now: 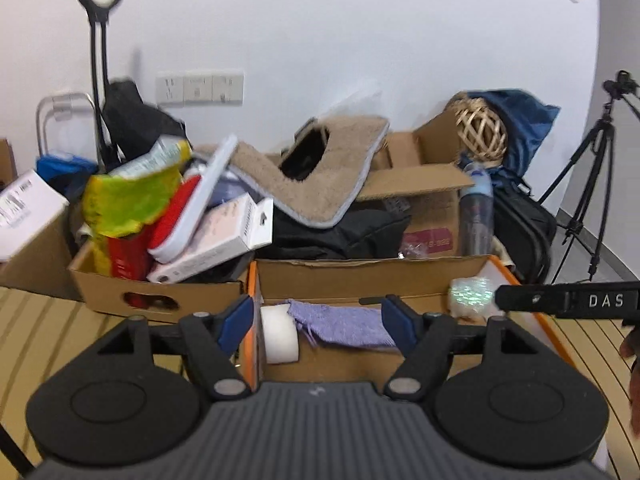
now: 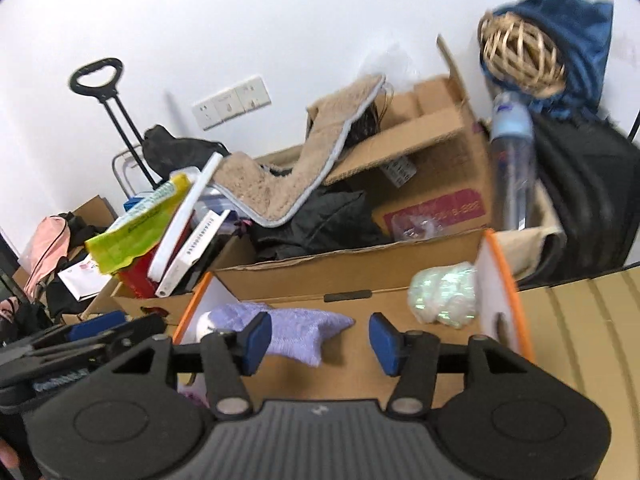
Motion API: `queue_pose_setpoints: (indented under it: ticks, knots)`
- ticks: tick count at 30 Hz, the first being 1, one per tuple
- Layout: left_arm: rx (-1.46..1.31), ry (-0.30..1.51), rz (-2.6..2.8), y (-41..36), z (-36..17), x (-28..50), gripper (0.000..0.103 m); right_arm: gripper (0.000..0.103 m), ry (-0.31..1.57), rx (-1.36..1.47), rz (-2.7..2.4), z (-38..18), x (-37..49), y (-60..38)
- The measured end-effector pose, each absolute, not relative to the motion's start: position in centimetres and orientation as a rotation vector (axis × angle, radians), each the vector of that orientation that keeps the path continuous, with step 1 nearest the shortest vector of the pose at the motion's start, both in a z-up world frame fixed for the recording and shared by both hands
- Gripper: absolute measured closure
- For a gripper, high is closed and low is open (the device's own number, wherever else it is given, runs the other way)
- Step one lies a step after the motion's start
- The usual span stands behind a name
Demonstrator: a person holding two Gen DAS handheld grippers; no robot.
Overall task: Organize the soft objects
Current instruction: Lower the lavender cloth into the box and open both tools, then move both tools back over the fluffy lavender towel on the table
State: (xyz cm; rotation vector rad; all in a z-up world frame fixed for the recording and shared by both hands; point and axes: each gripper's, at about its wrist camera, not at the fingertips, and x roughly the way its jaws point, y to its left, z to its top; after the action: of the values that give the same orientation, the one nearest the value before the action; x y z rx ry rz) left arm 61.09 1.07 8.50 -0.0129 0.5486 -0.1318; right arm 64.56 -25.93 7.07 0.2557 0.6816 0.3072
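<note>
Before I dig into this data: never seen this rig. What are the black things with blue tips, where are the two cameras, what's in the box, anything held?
There is no robot arm here. A person holds a hand-held claw in each hand, and each claw carries a wide-angle camera looking forward along its two blue-padded fingers. One picture comes from the left claw, the other from the right claw. Each view also catches the other claw at its edge.

Both claws are open and empty, poised at the near edge of an orange-edged cardboard box. Inside it lie a purple knitted cloth, a white roll partly under the cloth, and a shiny iridescent bundle at the right end.

Behind are cluttered cardboard boxes holding a beige fleece piece, books and packets, plus a woven wicker ball.
</note>
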Motion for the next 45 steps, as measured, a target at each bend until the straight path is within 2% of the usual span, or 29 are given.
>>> queue_pose_setpoints:
  ticks: [5, 7, 9, 10, 13, 17, 21, 25, 28, 30, 33, 45]
  knots:
    - [-0.020, 0.435, -0.096, 1.6, 11.1, 52.4, 0.029, 0.048, 0.554, 0.185, 0.295, 10.3, 55.9, -27.7]
    - [0.006, 0.380, -0.087, 1.4, 11.8, 47.9, 0.026, 0.043, 0.495, 0.159, 0.306, 11.1, 51.2, -28.1]
    - [0.026, 0.318, -0.084, 1.3, 11.9, 43.2, 0.016, 0.034, 0.437, 0.141, 0.302, 11.3, 46.7, -28.4]
    - [0.020, 0.292, -0.082, 1.5, 11.7, 41.2, 0.016, 0.033, 0.411, 0.129, 0.297, 11.2, 44.5, -28.6]
    - [-0.024, 0.242, -0.061, 1.7, 10.6, 35.2, 0.016, 0.027, 0.324, 0.125, 0.273, 10.0, 37.7, -28.8]
    - [-0.074, 0.221, -0.066, 1.2, 8.1, 28.3, 0.014, 0.012, 0.244, 0.162, 0.243, 7.7, 30.5, -28.7]
    - [-0.063, 0.185, -0.073, 0.1, 5.2, 23.5, 0.010, 0.007, 0.243, 0.163, 0.155, 4.6, 25.5, -27.9]
    - [0.014, 0.193, -0.070, -1.1, 3.6, 21.5, 0.008, 0.006, 0.276, 0.144, 0.143, 1.5, 22.1, -27.3]
    - [-0.018, 0.187, -0.086, -1.1, 3.0, 20.3, 0.005, 0.005, 0.253, 0.127, 0.126, 1.5, 20.9, -27.3]
    - [-0.022, 0.164, -0.092, -1.0, 2.1, 19.8, 0.005, 0.000, 0.225, 0.161, 0.125, 1.3, 20.4, -27.5]
    - [0.042, 0.166, -0.061, -1.7, 1.5, 20.0, 0.004, 0.000, 0.207, 0.136, 0.138, 0.3, 20.2, -27.3]
    - [-0.005, 0.202, -0.070, -0.9, 1.3, 20.8, 0.003, 0.000, 0.251, 0.120, 0.144, 0.0, 21.2, -26.3]
